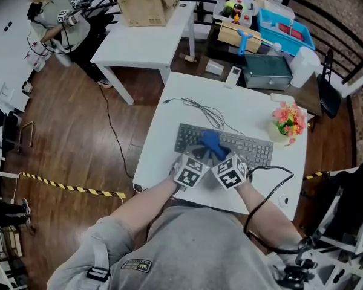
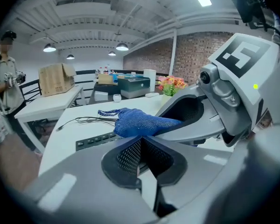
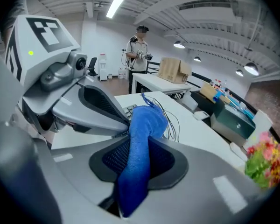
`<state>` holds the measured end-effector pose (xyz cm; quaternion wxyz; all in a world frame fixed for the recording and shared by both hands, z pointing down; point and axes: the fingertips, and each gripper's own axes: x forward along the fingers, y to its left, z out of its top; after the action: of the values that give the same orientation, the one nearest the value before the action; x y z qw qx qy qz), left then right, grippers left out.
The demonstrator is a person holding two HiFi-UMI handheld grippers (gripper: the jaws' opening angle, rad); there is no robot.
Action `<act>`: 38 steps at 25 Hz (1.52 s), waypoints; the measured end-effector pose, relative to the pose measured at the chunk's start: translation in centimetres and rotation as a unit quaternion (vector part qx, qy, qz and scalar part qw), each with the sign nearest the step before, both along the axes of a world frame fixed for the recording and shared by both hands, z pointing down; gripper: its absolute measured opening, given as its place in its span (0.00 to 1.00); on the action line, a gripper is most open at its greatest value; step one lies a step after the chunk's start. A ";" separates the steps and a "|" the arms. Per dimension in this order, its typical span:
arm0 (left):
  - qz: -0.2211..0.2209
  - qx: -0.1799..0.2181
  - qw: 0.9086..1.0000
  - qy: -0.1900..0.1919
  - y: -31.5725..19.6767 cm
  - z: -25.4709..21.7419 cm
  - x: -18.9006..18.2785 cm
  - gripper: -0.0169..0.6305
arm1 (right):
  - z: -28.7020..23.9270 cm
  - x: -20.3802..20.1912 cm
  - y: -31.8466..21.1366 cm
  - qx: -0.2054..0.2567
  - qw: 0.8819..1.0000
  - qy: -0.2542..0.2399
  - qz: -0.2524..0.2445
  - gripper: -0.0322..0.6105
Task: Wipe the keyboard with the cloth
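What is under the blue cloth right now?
The dark keyboard lies below the blue cloth, on the white table. Its keys show to either side; the ones directly beneath are covered, and whether cloth touches them I cannot tell.

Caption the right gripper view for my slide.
Right tool clamped on a blue woven cloth, held above a white rectangular table.

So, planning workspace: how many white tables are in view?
2: one white table holds the dark keyboard; a second white table stands beyond it, upper left, bearing a brown cardboard box. More may be hidden.
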<state>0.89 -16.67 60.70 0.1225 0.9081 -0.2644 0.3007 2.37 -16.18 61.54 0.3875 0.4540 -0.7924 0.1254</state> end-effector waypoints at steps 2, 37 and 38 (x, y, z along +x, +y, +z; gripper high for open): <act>-0.019 0.005 1.000 -0.001 -1.6 -0.1 -2.1 0.02 | -0.3 -2.1 -1.9 0.005 1.000 0.002 -0.016 0.22; -0.032 -0.037 0.997 -0.059 -7.1 4.5 -7.3 0.02 | 4.8 -5.1 -7.7 -0.052 0.998 0.029 0.008 0.22; -0.026 -0.037 0.997 -0.059 -6.8 4.5 -6.5 0.02 | 4.9 -4.2 -7.4 -0.052 0.998 0.028 0.016 0.22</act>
<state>-5.62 -23.48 65.17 0.1477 0.8765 -0.2831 0.3601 -1.80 -23.57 66.39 0.4307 0.4489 -0.7664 0.1603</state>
